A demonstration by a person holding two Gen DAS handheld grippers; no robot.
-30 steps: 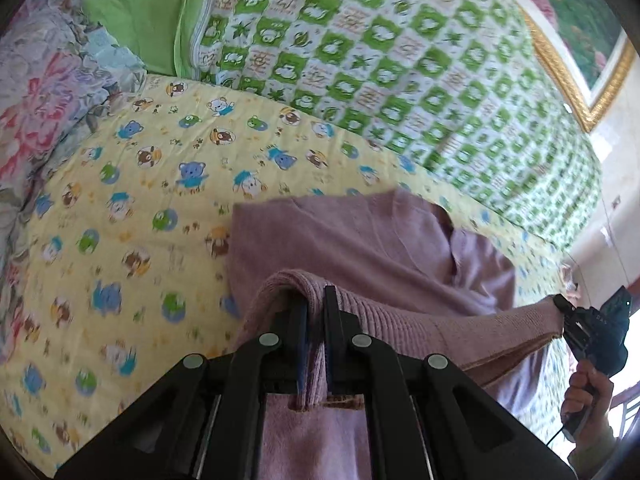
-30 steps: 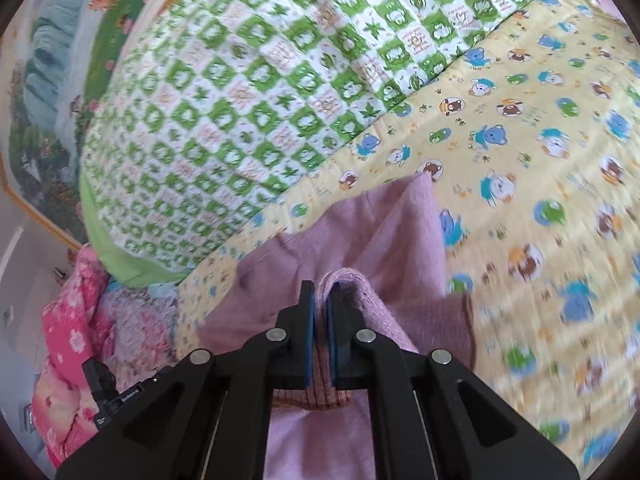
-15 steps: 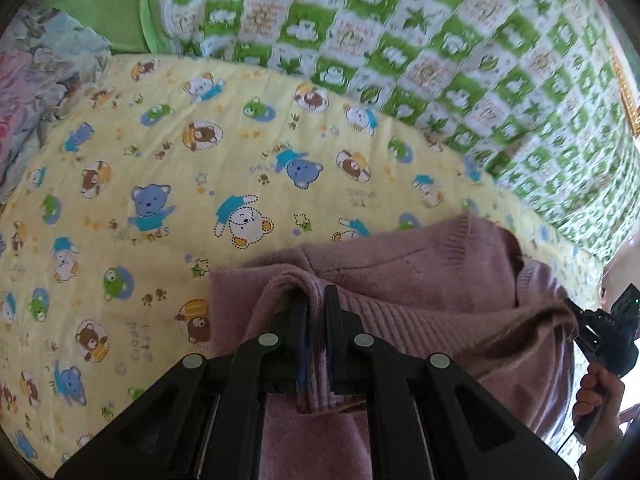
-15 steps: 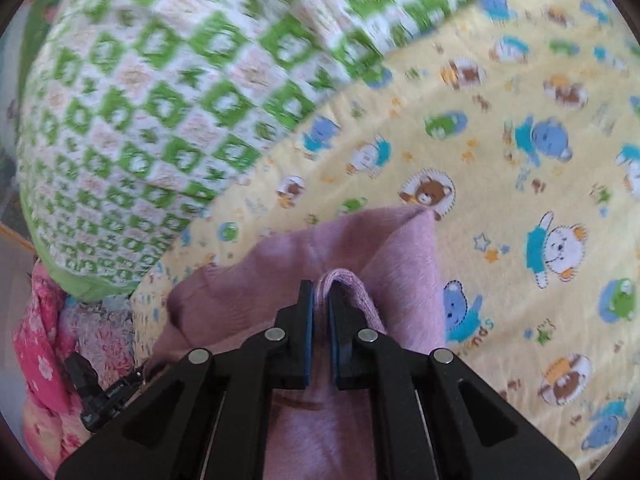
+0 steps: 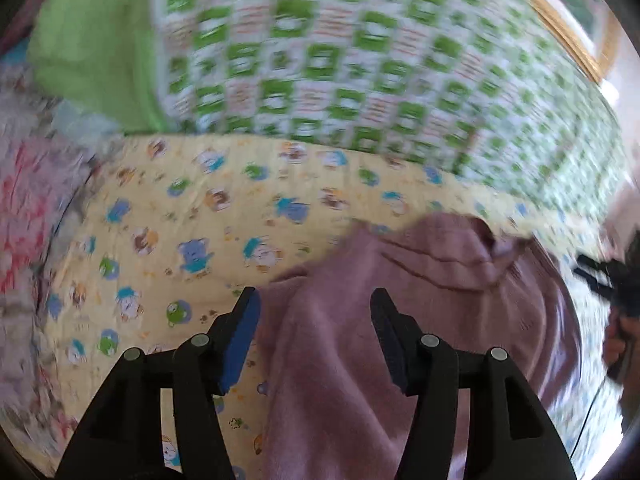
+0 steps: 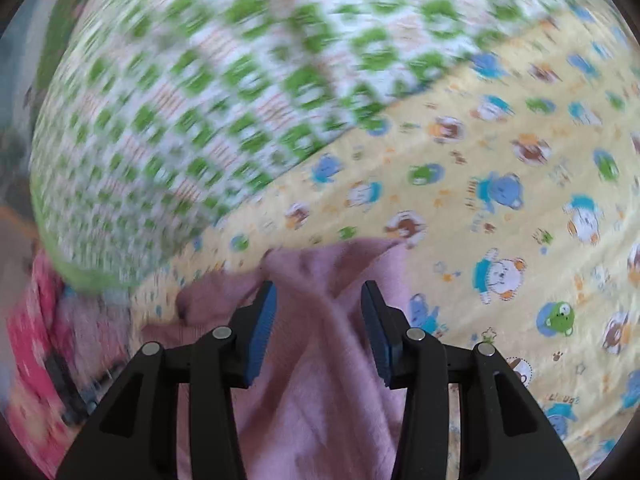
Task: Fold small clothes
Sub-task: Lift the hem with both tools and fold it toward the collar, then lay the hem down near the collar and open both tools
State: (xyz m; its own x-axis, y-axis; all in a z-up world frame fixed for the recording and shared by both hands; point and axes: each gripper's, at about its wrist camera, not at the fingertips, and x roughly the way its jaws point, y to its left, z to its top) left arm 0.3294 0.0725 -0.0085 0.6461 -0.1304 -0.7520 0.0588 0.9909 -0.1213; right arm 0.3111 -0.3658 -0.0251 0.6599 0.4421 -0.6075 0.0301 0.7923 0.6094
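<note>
Green and white squares cover the big quilt (image 5: 360, 52) across the top of both views, all blurry. Below it lies the yellow sheet (image 5: 160, 220) with little bears and frogs on it. A flowery pink blanket (image 5: 24, 208) sits at the left edge of the left wrist view.

The purple sweater (image 5: 400, 300) lies on the yellow sheet in the lower middle of each view. It is bunched and wrinkly.

The left gripper (image 5: 313, 300) has its fingers spread wide, and the sweater lies between them, held by neither. The right gripper (image 6: 318, 292) is spread wide too, with the sweater (image 6: 320, 360) loose between its blue pads (image 6: 260, 332).
</note>
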